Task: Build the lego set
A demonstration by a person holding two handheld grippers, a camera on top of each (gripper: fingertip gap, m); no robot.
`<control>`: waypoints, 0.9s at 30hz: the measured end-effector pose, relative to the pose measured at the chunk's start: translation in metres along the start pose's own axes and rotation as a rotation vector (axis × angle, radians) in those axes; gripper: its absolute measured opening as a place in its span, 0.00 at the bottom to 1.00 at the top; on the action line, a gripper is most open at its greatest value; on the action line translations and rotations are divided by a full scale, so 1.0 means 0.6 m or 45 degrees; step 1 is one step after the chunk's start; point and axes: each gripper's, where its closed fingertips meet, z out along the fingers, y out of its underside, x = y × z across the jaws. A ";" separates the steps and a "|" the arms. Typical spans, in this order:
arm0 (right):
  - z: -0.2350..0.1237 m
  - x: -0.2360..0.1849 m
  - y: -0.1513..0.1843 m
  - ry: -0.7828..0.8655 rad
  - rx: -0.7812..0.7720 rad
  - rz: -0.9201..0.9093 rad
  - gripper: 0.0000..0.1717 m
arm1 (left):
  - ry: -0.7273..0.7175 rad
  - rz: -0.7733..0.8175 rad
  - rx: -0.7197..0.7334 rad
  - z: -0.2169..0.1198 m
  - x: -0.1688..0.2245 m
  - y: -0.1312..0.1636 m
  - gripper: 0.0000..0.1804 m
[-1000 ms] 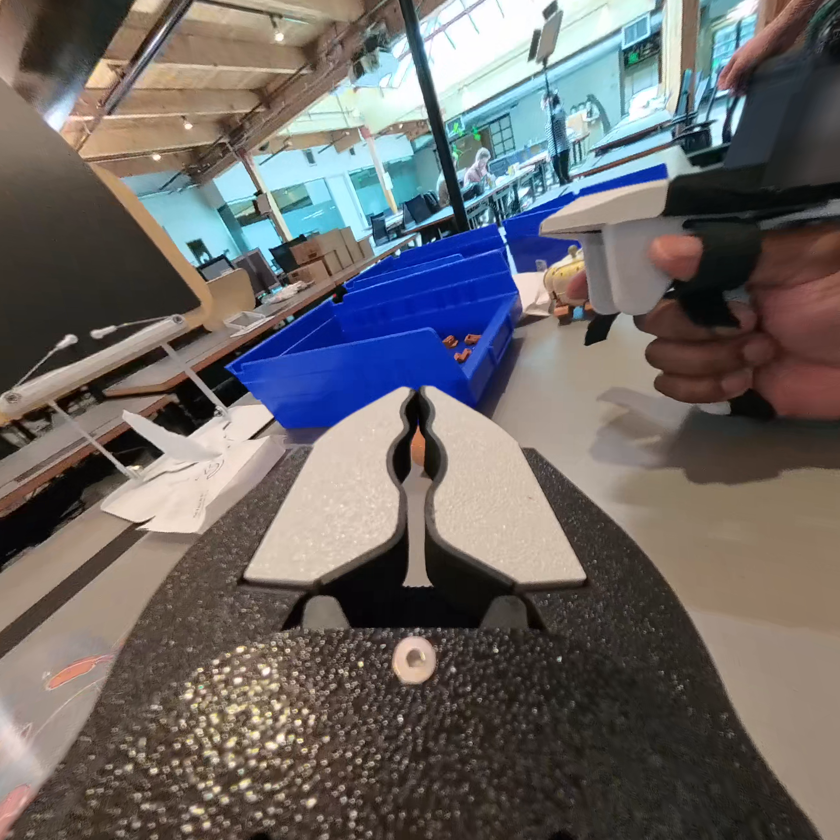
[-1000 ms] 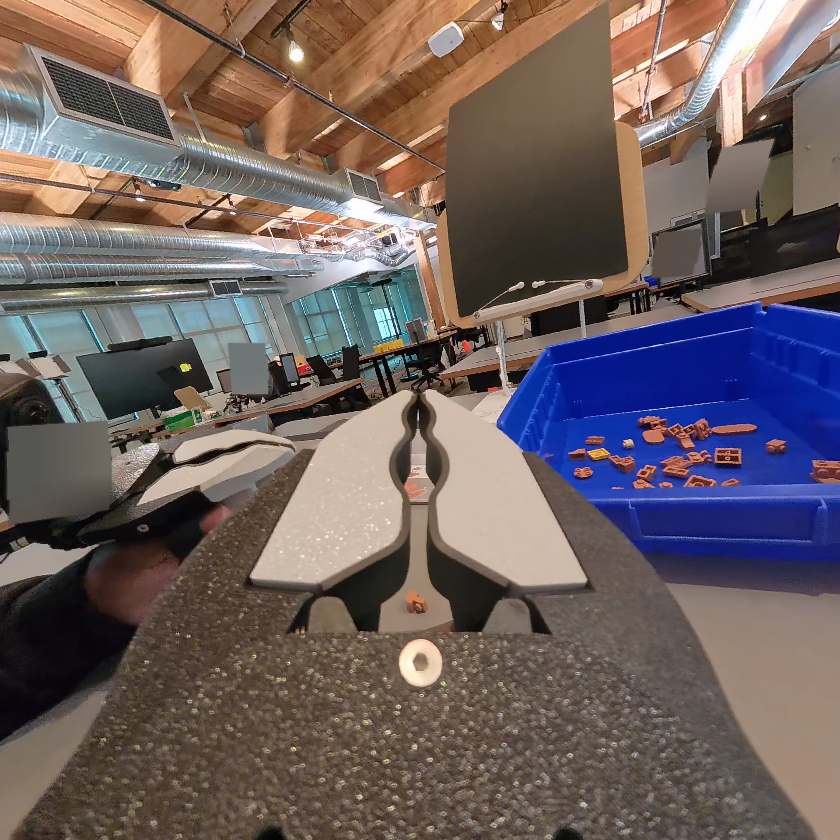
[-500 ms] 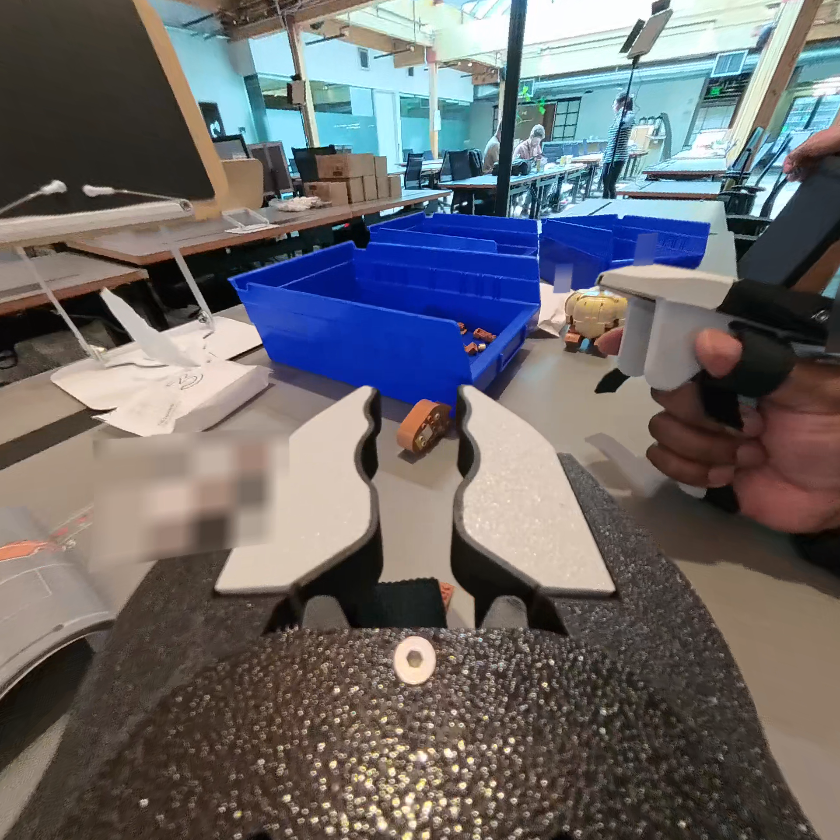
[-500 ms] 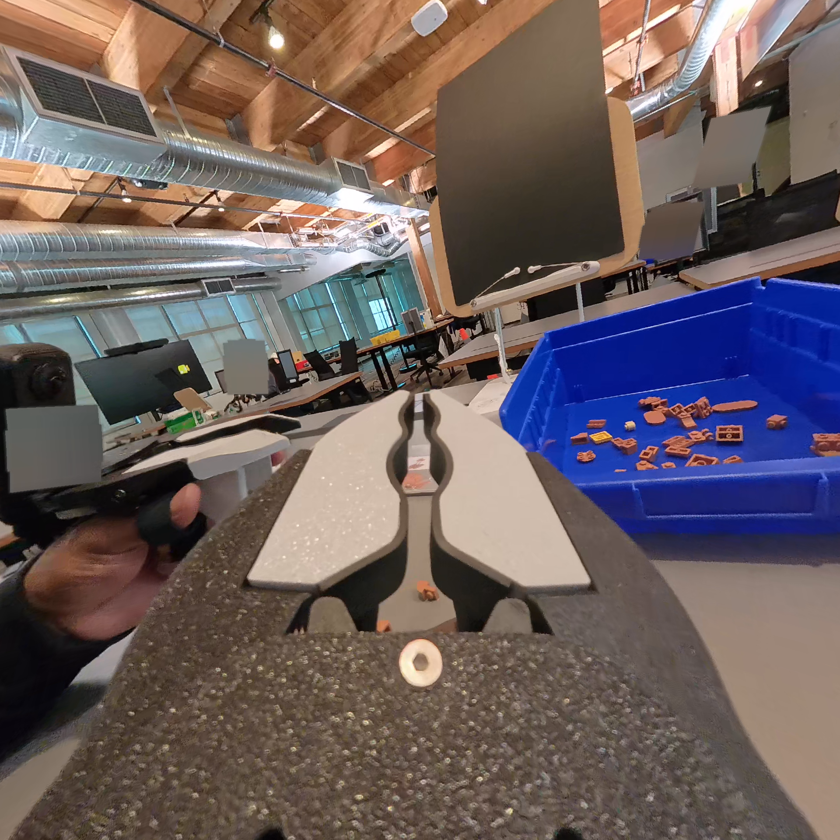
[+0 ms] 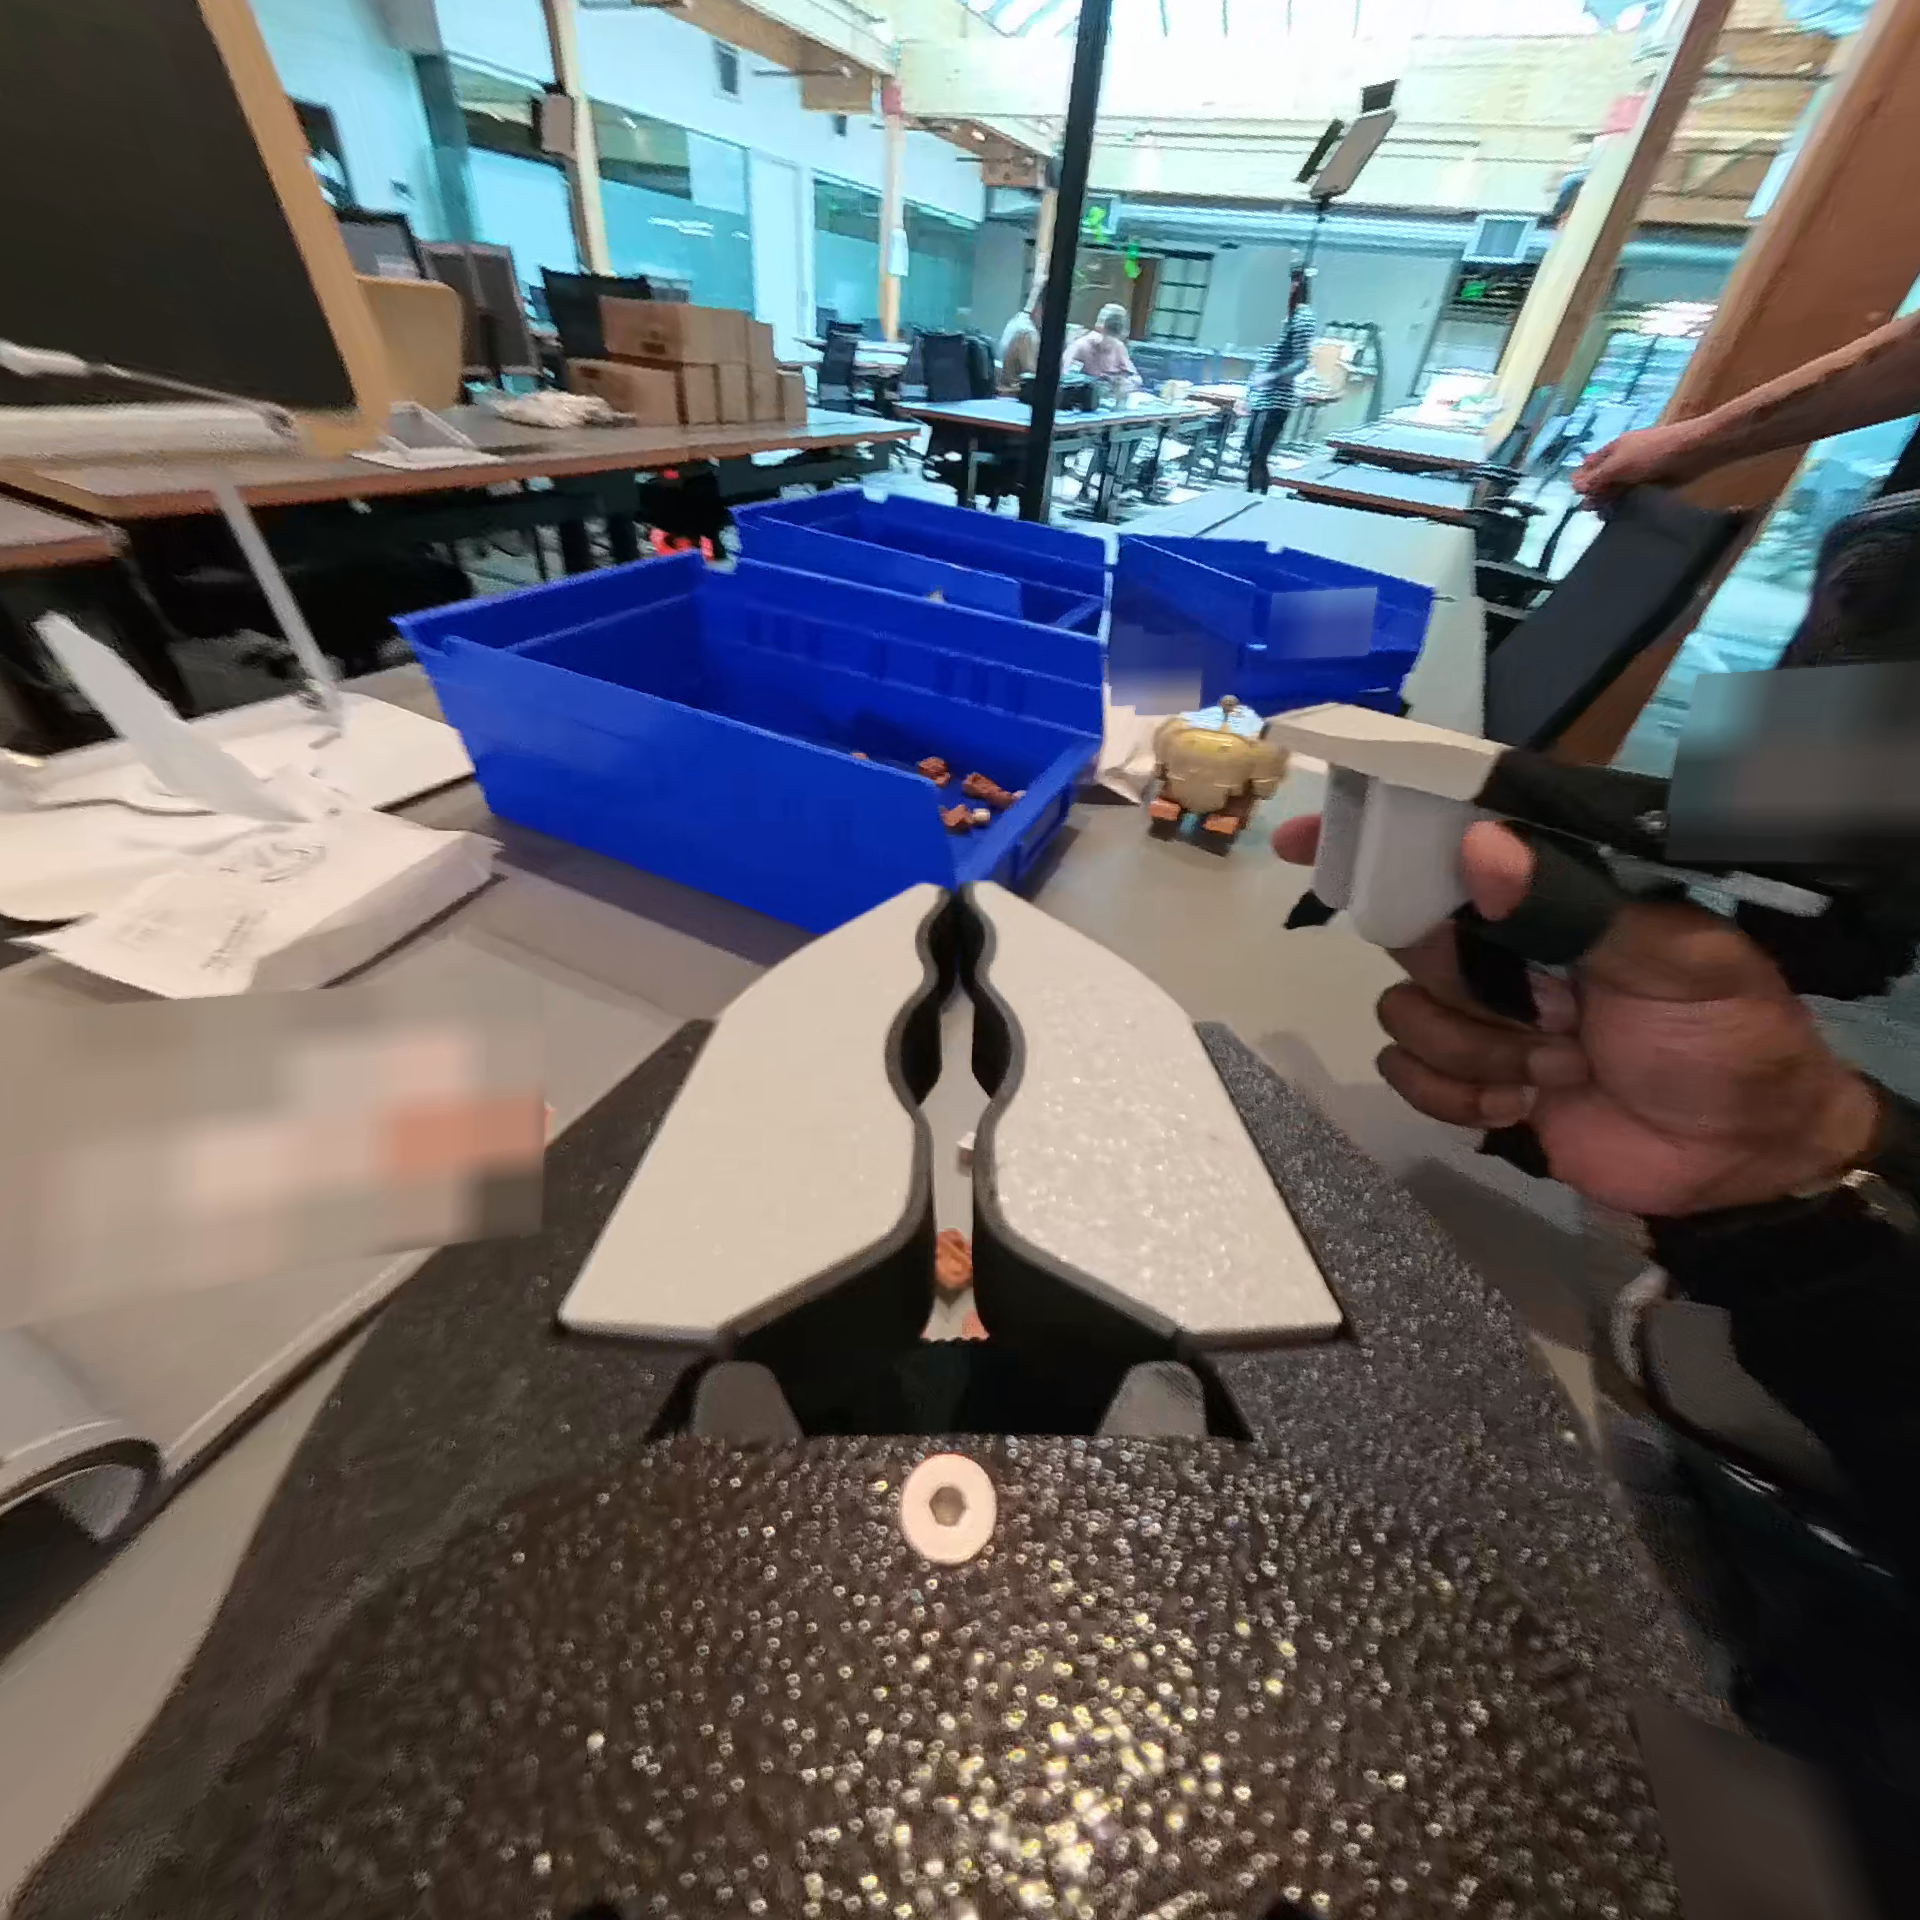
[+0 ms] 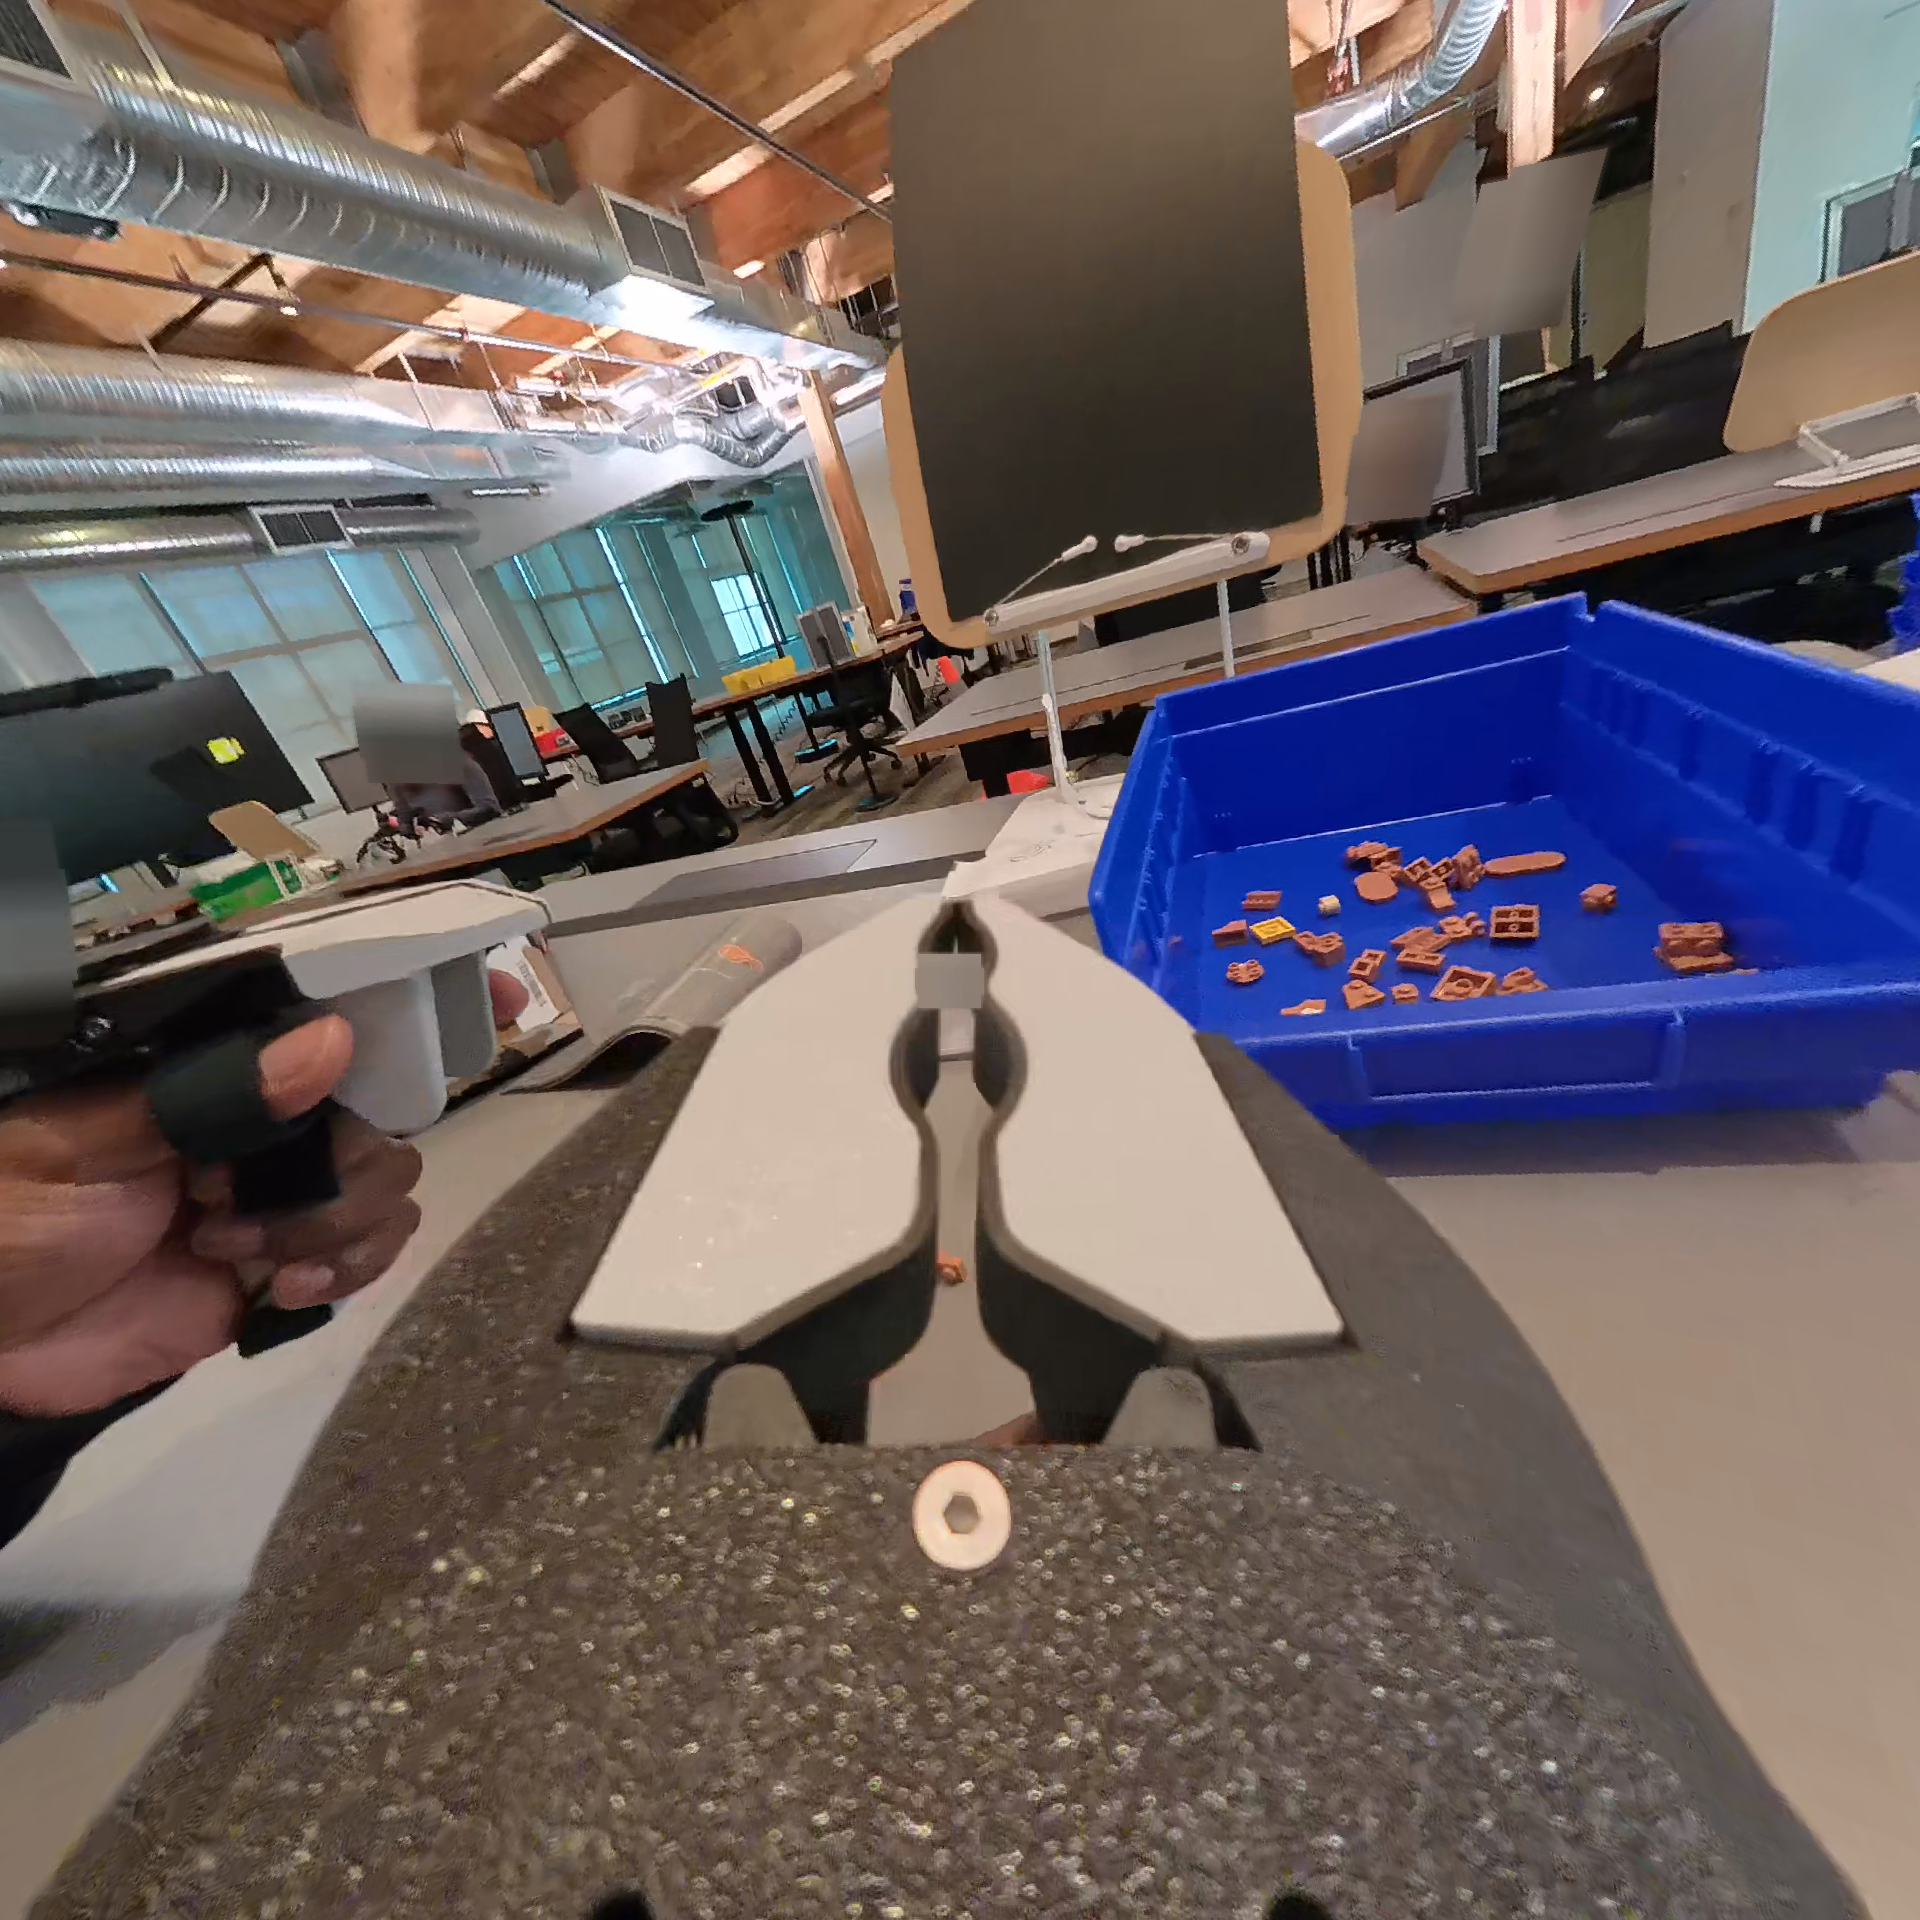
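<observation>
My left gripper (image 5: 956, 906) is shut, and I see nothing between its fingertips. A small brown brick piece (image 5: 951, 1262) lies on the grey table (image 5: 623, 997) below it, seen through the slit near the finger bases. My right gripper (image 6: 956, 920) is also shut, with a tiny brown piece (image 6: 948, 1268) on the table under it. Each gripper is held in a hand and shows side-on in the other's view: the right one in the left wrist view (image 5: 1288, 732), the left one in the right wrist view (image 6: 520, 920). A blue bin (image 6: 1558, 1039) holds several brown brick pieces (image 6: 1434, 935).
The same bin (image 5: 727, 800) stands ahead of the left gripper, with more blue bins (image 5: 1268, 634) behind. A tan brick-built figure (image 5: 1210, 769) stands to the right of the bin. Papers (image 5: 208, 862) and an open booklet (image 6: 665, 977) lie at the left. A black board on a stand (image 6: 1101, 312) rises behind. There is about 15 cm between the tips of the two grippers.
My left gripper opened, left a brown rounded piece on the table, then shut again without it. The right gripper stayed shut and tilted a little.
</observation>
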 end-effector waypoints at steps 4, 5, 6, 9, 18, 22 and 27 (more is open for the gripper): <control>-0.012 0.002 0.013 -0.020 -0.042 0.000 0.00 | 0.104 -0.025 -0.049 0.006 0.029 0.012 0.00; -0.014 -0.001 0.015 -0.039 -0.065 0.004 0.00 | 0.120 -0.003 -0.060 0.008 0.035 0.011 0.00; -0.016 -0.006 0.016 -0.062 -0.099 0.000 0.00 | 0.139 0.028 -0.068 0.010 0.039 0.005 0.00; -0.017 -0.044 0.019 -0.180 -0.262 -0.046 0.00 | 0.192 0.182 -0.148 0.030 0.027 -0.004 0.00; 0.038 -0.071 0.072 -0.344 -0.682 -0.346 0.00 | 0.621 0.132 -0.528 0.043 0.086 0.103 0.00; 0.052 -0.065 0.111 -0.392 -0.812 -0.323 0.00 | 0.571 0.208 -0.489 0.018 0.073 0.060 0.00; 0.038 -0.148 0.152 -0.517 -0.822 -0.362 0.00 | 0.388 0.183 -0.500 0.006 -0.027 0.065 0.00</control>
